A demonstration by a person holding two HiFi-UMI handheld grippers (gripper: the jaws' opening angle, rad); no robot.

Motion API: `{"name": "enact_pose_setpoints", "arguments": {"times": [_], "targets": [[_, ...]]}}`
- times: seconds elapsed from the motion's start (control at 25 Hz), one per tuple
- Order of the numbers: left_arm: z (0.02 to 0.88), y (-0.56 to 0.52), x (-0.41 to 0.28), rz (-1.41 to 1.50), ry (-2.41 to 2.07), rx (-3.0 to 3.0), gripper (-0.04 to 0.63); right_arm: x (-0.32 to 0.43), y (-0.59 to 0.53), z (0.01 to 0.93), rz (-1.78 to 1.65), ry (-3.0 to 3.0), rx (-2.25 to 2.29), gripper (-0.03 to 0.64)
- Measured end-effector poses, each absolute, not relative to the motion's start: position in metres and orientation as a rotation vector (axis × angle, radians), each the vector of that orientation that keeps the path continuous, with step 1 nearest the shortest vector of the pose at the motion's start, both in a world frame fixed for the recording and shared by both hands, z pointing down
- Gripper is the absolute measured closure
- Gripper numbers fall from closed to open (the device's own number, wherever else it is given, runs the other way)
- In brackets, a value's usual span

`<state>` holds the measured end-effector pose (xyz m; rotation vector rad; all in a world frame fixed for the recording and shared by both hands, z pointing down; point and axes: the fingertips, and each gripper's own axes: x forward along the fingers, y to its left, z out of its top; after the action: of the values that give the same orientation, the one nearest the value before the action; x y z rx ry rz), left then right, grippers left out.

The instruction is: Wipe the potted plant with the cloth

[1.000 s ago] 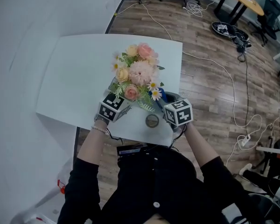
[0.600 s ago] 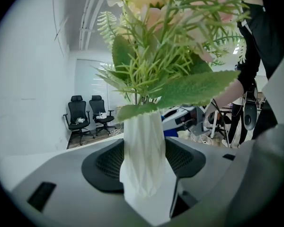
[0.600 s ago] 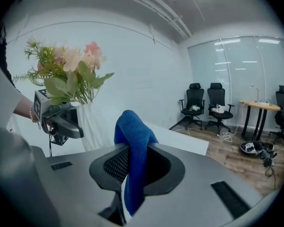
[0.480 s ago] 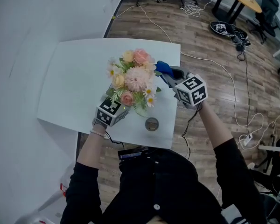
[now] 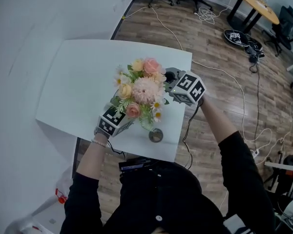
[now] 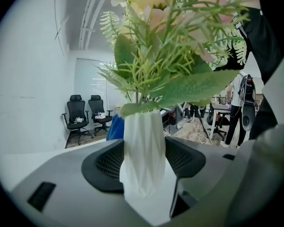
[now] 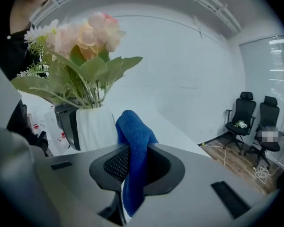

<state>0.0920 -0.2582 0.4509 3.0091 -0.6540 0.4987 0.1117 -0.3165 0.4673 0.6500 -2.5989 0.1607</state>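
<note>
On table (image 5: 78, 82), vase (image 6: 142, 134) of flowers (image 5: 144, 85) clamped in left hand-held gripper (image 6: 143, 161); right hand-held gripper (image 7: 137, 167) pinching cloth (image 7: 132, 129).

We see right tool (image 7: 132, 162) clamped on blue cloth (image 7: 135, 141), white pot (image 7: 95, 126) with flowers (image 7: 80, 37) just beside.

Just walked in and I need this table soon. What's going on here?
A person at the white table is cleaning a potted flower arrangement. The left tongs clamp the white vase of pink and yellow flowers, holding it upright. The right tongs pinch a blue knitted cloth, raised beside the vase under the leaves. Whether cloth and vase touch is unclear.
</note>
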Motion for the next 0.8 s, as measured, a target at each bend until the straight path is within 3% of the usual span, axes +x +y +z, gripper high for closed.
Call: {"name": "enact_pose_setpoints", "arguments": {"times": [0.36, 0.8], "targets": [[0.452, -0.259, 0.091, 0.473, -0.655, 2.997, 0.313, 0.098, -0.319, 0.513, 0.235, -2.530, 0.497, 0.534], [0.455, -0.261, 0.089, 0.445, -0.658, 2.983, 0.311, 0.117, -0.303, 0.568, 0.540, -2.438, 0.825, 0.532]]}}
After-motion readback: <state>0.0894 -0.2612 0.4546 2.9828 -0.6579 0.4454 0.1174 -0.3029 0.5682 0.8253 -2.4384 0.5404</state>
